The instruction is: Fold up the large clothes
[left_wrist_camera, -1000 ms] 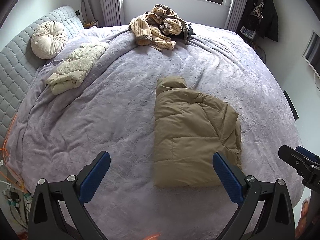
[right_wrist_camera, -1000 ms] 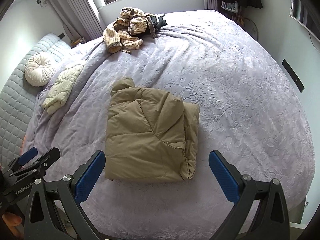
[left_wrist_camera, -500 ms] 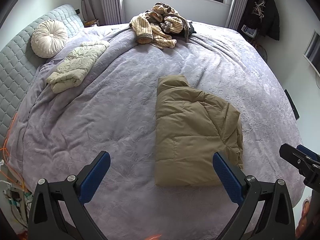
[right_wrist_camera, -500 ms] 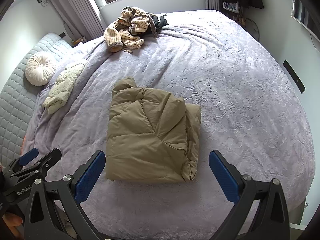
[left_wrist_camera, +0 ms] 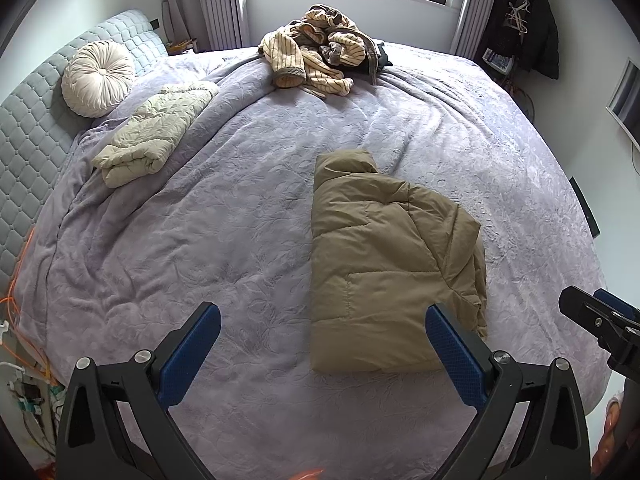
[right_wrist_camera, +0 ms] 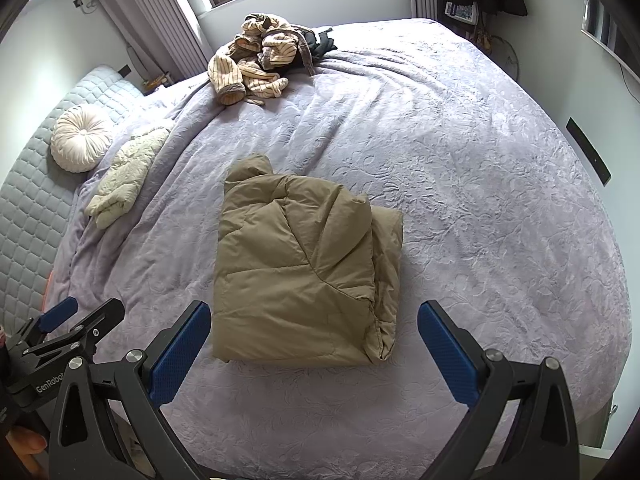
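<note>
Now both grippers hang over the near edge of the bed with nothing between their blue pads. The left gripper [left_wrist_camera: 320, 348] has its fingers spread wide, and the right gripper [right_wrist_camera: 314, 344] is spread just as wide; each shows at the edge of the other's view. Compared with a second ago, the two have pulled back and up very slightly, so the bed looks a touch further off, though the shift is small and hard to judge through the fisheye lens.

Just beyond the right gripper lies the tan puffer jacket [right_wrist_camera: 304, 264], folded into a rough rectangle on the purple bedspread [right_wrist_camera: 480, 200], its collar end pointing toward the window. It has not moved since the earlier frames. From the left view it lies ahead and to the right [left_wrist_camera: 384, 264].

Further off, a folded cream jacket [left_wrist_camera: 156, 136] rests near a round cushion [left_wrist_camera: 98, 78] by the quilted headboard [left_wrist_camera: 28, 132]. A heap of striped clothes [left_wrist_camera: 316, 60] sits unfolded at the far side, under the window.
</note>
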{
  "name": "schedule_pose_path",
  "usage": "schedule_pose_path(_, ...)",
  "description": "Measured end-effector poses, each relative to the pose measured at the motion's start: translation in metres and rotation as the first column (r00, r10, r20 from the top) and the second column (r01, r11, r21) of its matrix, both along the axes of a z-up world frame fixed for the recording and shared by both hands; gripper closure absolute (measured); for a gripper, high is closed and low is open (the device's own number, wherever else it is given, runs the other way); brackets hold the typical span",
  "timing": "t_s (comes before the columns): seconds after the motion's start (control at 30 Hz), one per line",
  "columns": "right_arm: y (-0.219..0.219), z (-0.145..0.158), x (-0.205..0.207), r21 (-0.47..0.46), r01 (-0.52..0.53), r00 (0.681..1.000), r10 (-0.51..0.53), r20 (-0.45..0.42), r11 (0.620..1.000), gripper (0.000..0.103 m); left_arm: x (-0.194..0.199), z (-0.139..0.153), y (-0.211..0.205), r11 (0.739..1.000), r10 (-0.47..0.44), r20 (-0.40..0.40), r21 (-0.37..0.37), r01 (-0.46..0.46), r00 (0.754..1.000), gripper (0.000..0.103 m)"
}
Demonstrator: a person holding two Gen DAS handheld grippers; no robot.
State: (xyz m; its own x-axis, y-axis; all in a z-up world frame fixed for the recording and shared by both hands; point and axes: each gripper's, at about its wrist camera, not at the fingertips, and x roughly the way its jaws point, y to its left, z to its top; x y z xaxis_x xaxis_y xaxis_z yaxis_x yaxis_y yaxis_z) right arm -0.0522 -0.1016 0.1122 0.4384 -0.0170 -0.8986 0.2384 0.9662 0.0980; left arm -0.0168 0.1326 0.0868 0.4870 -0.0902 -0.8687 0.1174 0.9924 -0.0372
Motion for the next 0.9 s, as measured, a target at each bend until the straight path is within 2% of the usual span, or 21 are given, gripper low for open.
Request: schedule_pose_path(0.9, -0.0025, 0.0004, 0.0016, 0.002, -0.002, 1.0, 0.002, -0.001, 1.0, 0.0, 0.0075, 0.0, 0.0082, 1.0, -0.009, 0.003, 0.011, 0.009, 1.0, 0.001)
